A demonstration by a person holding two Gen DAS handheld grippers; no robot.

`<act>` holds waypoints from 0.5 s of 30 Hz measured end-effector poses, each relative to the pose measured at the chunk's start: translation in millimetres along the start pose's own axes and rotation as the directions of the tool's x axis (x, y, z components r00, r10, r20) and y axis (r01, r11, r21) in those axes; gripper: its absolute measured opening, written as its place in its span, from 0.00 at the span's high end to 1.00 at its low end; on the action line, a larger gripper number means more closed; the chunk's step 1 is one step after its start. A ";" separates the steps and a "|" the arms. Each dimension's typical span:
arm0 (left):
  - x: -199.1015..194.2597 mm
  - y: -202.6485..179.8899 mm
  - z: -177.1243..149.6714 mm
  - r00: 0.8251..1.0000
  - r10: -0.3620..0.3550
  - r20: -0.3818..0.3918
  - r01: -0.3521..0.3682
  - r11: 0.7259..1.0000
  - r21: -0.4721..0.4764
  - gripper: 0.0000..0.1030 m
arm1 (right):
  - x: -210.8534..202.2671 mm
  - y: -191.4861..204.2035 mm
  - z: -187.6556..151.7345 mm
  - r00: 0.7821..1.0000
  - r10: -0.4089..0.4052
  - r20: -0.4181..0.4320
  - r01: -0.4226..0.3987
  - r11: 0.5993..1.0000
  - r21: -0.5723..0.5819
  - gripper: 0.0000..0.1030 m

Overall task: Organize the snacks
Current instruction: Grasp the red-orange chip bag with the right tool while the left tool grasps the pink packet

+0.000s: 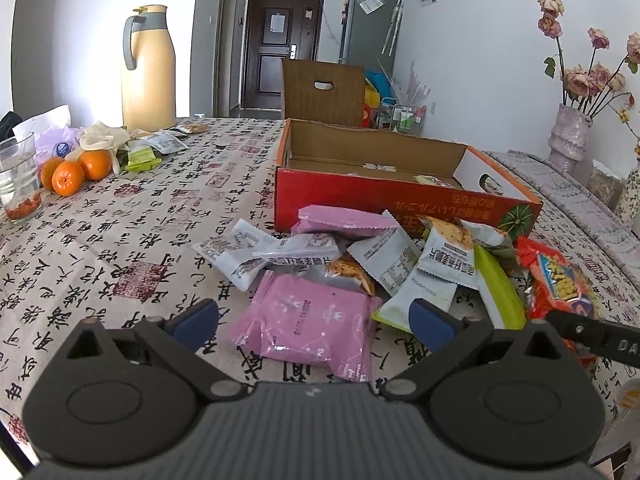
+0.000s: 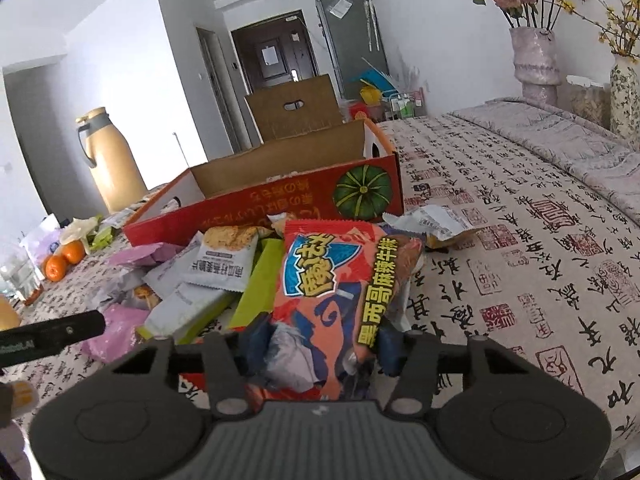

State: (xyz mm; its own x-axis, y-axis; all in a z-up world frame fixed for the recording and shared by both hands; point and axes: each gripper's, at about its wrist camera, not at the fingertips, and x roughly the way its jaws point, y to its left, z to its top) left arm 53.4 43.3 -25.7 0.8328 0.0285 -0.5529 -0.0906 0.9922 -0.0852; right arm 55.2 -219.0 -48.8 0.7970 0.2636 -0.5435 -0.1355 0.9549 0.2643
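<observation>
**Snack packets heaped before a red box, one red packet gripped**

Snack packets (image 1: pixel 360 264) lie in a loose heap on a tablecloth (image 1: pixel 132 240) printed with black calligraphy and red seals, in a white-walled room with a dark door (image 1: pixel 280 44) at 12 o'clock. In the left wrist view the left gripper (image 1: pixel 312 320) stands released, its blue pads wide apart on either side of a pink packet (image 1: pixel 308 320) that neither pad touches. An open red cardboard box (image 1: pixel 392 196) sits just beyond the heap at 1 o'clock. At 10 o'clock are oranges (image 1: pixel 76 172), a glass (image 1: pixel 18 176) and a tan thermos jug (image 1: pixel 148 68); a vase of dried roses (image 1: pixel 568 136) stands at 2 o'clock.

In the right wrist view the right gripper (image 2: pixel 316 344) is clenched on a red-orange packet (image 2: pixel 340 280), pads pressing its crumpled near end. The packet stands up in front of the camera, hiding part of the heap and the box's (image 2: pixel 280 200) front wall. A lime-green packet (image 2: pixel 256 284) lies just beside it at 10 o'clock.
</observation>
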 end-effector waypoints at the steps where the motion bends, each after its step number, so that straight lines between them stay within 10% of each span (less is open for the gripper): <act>1: 0.0 0.6 0.3 1.000 0.001 0.000 -0.001 1.000 0.000 0.00 | -2.4 -0.6 0.7 1.000 0.004 0.011 -0.004 1.000 -0.001 0.49; 15: 32.3 8.1 7.1 0.995 0.042 -0.087 -0.037 0.997 0.065 0.00 | -14.0 -26.9 17.9 0.992 -0.052 0.118 0.049 0.998 0.029 0.49</act>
State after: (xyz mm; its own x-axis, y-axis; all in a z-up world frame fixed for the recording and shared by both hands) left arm 83.5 53.1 -38.4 0.7775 0.0600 -0.6261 -0.0855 0.9963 -0.0107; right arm 58.2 -250.8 -34.0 0.8670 0.1957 -0.4583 -0.0795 0.9622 0.2604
